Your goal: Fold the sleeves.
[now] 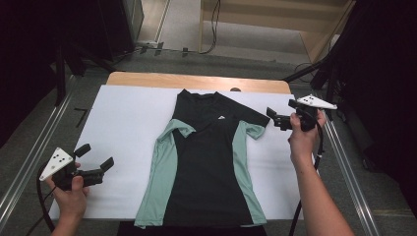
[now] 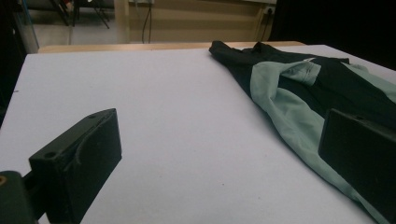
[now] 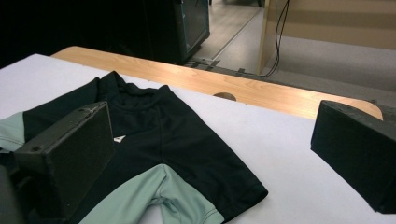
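A black T-shirt [image 1: 206, 162] with mint-green side panels lies flat, collar away from me, on a white sheet [image 1: 123, 128]. Its left sleeve is folded in over the chest, and its right sleeve [image 1: 253, 125] is spread out. My left gripper [image 1: 96, 156] hovers open over bare sheet near the front left corner, well left of the shirt [image 2: 299, 88]. My right gripper [image 1: 275, 119] is open just beyond the right sleeve's end, holding nothing. In the right gripper view the sleeve and collar of the shirt [image 3: 154, 130] lie between and below the open jaws.
The sheet covers a wooden table whose bare far edge [image 1: 196, 81] shows beyond the collar. Metal rails [image 1: 344, 162] run along both sides of the table. The shirt's hem reaches the front edge. Dark equipment and floor cables stand farther back.
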Demonstrator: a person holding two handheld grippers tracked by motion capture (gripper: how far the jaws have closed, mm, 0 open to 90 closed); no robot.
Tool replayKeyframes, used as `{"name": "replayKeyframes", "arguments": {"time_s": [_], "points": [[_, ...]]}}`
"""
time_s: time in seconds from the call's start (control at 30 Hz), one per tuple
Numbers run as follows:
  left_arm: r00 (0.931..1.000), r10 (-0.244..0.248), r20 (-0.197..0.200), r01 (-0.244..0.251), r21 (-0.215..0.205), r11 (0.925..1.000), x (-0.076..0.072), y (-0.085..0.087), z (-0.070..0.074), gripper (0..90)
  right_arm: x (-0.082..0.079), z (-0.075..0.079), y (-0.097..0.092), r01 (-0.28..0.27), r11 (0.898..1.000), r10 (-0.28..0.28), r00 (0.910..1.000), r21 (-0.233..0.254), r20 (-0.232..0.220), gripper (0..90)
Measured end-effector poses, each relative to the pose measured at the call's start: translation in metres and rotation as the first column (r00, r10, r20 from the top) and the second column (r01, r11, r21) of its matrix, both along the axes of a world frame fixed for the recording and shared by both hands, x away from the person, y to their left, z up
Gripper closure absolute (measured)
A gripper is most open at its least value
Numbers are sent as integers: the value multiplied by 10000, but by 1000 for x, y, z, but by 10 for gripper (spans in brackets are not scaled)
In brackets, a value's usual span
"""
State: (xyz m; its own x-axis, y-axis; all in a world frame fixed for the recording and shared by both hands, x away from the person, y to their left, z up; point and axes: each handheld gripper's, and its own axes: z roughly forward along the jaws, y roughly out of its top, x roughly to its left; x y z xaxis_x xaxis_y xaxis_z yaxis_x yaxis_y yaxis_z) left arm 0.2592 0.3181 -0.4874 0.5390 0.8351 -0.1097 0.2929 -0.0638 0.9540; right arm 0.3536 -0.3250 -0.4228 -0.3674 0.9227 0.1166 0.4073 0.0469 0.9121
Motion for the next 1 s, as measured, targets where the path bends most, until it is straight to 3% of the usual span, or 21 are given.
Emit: {"name": "replayKeyframes", "arguments": {"time_s": [0.17,1.0], "points": [[10000,6,-6,-6,4,10000,0,0,0,0,9,1,1,-65,9998,61,9998,-176,-193,0],[10000,-5,-4,5,-37,10000,0,1,0,0,48,-2,-6,-45,9998,24,9923,-172,-1239,0]]}}
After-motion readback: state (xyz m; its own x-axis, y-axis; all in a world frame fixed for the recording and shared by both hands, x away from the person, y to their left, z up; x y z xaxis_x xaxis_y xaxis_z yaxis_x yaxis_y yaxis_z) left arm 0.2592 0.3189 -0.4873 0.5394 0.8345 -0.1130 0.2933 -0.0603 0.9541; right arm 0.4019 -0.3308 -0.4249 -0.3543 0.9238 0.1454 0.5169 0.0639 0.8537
